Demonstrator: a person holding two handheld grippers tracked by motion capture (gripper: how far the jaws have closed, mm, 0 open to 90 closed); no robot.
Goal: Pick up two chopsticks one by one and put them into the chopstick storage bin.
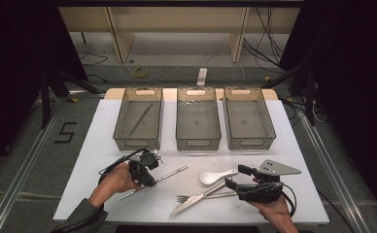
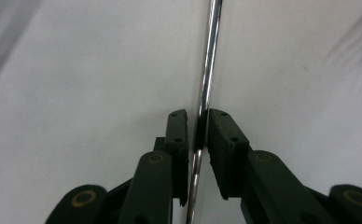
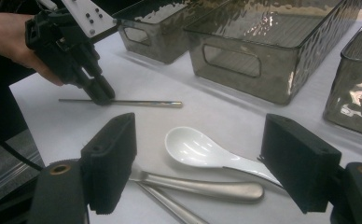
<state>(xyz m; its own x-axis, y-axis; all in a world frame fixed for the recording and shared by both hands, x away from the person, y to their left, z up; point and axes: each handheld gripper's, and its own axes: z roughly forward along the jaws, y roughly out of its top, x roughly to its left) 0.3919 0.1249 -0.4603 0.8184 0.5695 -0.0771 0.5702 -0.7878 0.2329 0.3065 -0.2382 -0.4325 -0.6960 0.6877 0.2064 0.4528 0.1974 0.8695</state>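
Nearest to the person, at the front edge of the white table [image 1: 293, 145], the right gripper [image 1: 238, 176] rests low in the right hand [image 1: 274, 209] and points left, its jaws wide apart with nothing between them. Just beyond its jaws lie one white spoon [image 1: 214, 176], one knife [image 1: 196, 200] and one fork [image 1: 189, 198]; the knife and the fork cross each other. To the left, the left hand [image 1: 116, 179] holds the left gripper [image 1: 153, 178] tilted down onto the table. Its jaws are nearly closed around one thin metal chopstick [image 1: 160, 179], which lies flat on the table; in the left gripper view the chopstick [image 2: 206, 84] runs straight between the two pads, and whether both pads already press on it I cannot tell. Farther back stand three grey baskets in a row; the left basket [image 1: 121, 127] has one thin stick inside. On the floor at the left a black mark reads "5" [image 1: 66, 132].
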